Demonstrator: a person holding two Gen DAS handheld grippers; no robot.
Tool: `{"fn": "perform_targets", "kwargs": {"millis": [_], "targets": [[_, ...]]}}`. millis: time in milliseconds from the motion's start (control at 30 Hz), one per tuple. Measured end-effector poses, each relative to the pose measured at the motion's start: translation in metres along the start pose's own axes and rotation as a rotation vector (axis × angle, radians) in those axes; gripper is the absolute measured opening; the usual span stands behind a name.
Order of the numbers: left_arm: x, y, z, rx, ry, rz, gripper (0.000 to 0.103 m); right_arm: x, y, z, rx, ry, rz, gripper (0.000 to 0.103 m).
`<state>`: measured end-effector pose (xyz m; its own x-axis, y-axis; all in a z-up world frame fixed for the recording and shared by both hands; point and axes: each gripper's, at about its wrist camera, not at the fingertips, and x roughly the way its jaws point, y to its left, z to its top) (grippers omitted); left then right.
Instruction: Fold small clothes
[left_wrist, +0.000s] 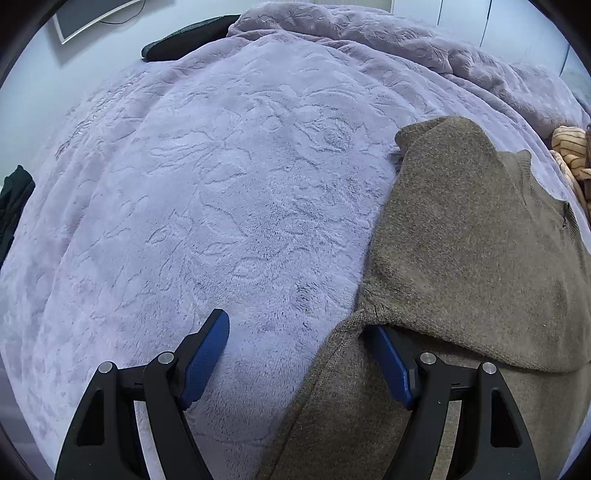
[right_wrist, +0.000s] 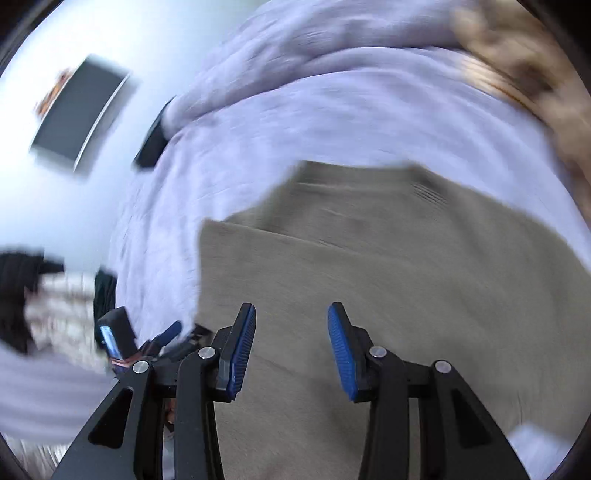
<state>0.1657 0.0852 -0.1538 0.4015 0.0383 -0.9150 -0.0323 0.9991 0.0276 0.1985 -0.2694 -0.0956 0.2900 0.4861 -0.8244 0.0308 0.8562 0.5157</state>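
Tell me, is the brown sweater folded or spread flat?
Partly folded: one part of the brown sweater lies doubled over its lower layer on the lilac blanket.

A lilac plush blanket (left_wrist: 229, 192) covers the bed beside a pale wall (left_wrist: 29, 85).

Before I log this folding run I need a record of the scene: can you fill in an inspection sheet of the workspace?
Surface: lilac plush blanket, rumpled at the far edge.
Job's things: brown knit sweater, part folded over itself.
Clutter: striped orange garment at the right edge; dark cloth at the far edge.
Grippers: left gripper open, one finger under a sweater fold; right gripper open above the sweater, nothing between its jaws.
Cables: thin cable on the wall.
Surroundings: pale wall, framed dark panel.
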Motion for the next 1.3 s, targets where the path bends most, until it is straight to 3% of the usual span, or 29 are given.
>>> {"fn": "perform_targets", "kwargs": {"millis": [100, 300, 433, 533, 600, 633, 667, 767, 833, 933, 1000, 1100, 1133, 1167, 1233, 1300], "targets": [[0.001, 0.001, -0.003, -0.006, -0.011, -0.015, 0.077, 0.054, 0.056, 0.05, -0.165, 0.128, 0.022, 0.045], [-0.001, 0.007, -0.009, -0.023, -0.041, -0.022, 0.077, 0.15, 0.121, 0.113, -0.34, 0.335, -0.083, 0.045], [-0.001, 0.006, -0.01, -0.022, -0.057, -0.024, 0.077, 0.19, 0.137, 0.127, -0.381, 0.449, -0.111, 0.045], [-0.002, 0.008, -0.01, -0.024, -0.062, -0.032, 0.077, 0.21, 0.141, 0.119, -0.396, 0.574, -0.148, 0.045], [-0.003, 0.007, -0.011, -0.024, -0.059, -0.033, 0.077, 0.215, 0.136, 0.107, -0.405, 0.618, -0.202, 0.032], [-0.004, 0.008, -0.011, -0.028, -0.056, -0.036, 0.077, 0.216, 0.133, 0.103, -0.395, 0.612, -0.209, 0.011], [-0.004, 0.009, -0.011, -0.034, -0.054, -0.042, 0.077, 0.213, 0.131, 0.104, -0.374, 0.587, -0.205, 0.007], [-0.005, 0.012, -0.011, -0.043, -0.055, -0.052, 0.077, 0.185, 0.119, 0.124, -0.225, 0.399, -0.072, 0.002], [-0.004, 0.012, -0.014, -0.03, -0.063, -0.049, 0.077, 0.177, 0.11, 0.135, -0.127, 0.324, -0.01, 0.0], [-0.004, 0.012, -0.014, -0.023, -0.063, -0.049, 0.077, 0.185, 0.089, 0.136, -0.04, 0.334, 0.035, 0.0], [-0.004, 0.013, -0.014, -0.026, -0.063, -0.052, 0.077, 0.187, 0.085, 0.127, -0.043, 0.364, 0.065, 0.002], [-0.004, 0.011, -0.015, -0.02, -0.068, -0.042, 0.077, 0.185, 0.087, 0.118, -0.077, 0.418, 0.025, 0.009], [-0.004, 0.011, -0.015, -0.022, -0.067, -0.04, 0.077, 0.183, 0.091, 0.119, -0.105, 0.425, 0.013, 0.024], [-0.004, 0.01, -0.016, -0.026, -0.065, -0.04, 0.077, 0.184, 0.097, 0.121, -0.134, 0.429, 0.001, 0.046], [-0.005, 0.012, -0.016, -0.034, -0.059, -0.047, 0.077, 0.183, 0.11, 0.123, -0.185, 0.44, -0.017, 0.068], [-0.005, 0.012, -0.016, -0.031, -0.059, -0.05, 0.077, 0.182, 0.116, 0.124, -0.228, 0.473, -0.027, 0.063]]}}
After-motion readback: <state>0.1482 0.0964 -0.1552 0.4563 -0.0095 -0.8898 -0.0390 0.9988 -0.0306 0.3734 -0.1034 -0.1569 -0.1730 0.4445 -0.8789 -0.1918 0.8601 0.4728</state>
